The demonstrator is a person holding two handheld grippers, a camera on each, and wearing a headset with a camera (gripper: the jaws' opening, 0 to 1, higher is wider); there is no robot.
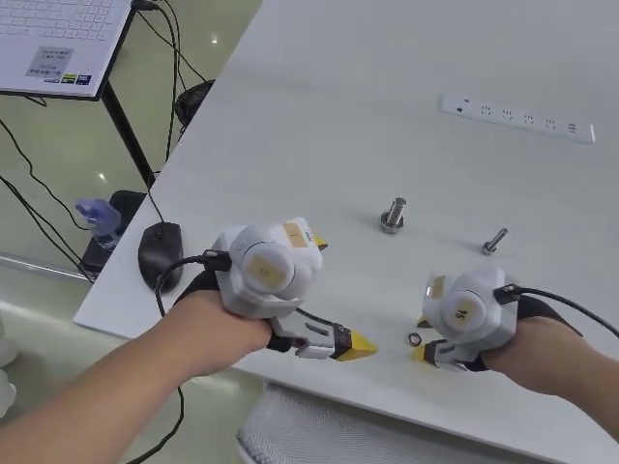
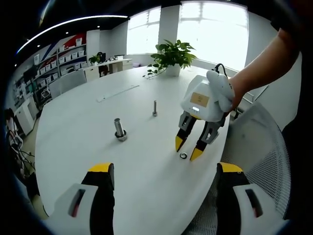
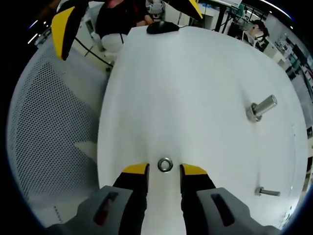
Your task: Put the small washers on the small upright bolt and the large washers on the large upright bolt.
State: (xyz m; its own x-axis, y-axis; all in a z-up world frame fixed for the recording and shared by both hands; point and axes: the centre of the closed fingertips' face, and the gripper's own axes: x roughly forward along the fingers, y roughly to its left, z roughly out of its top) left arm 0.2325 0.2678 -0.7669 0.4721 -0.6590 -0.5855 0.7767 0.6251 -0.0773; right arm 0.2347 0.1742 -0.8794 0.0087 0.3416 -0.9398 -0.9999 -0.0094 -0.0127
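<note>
Since our right gripper (image 3: 165, 169) has its jaws parted with the washer (image 3: 165, 165) lying flat between the tips, near the edge of the table (image 3: 195, 88), we could nip it crooked and flick it off, left gripper (image 2: 165, 168) open and empty nearby

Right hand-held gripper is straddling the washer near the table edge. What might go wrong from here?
1. The washer lies flat between the open jaws of the right hand-held gripper. The tips may flick so thin a thing away instead of gripping it.
2. It sits close to the edge of the table, so a slip may send it over.
3. Its size is hard to judge, so it may go on the wrong one of the large bolt and the small bolt.
</note>
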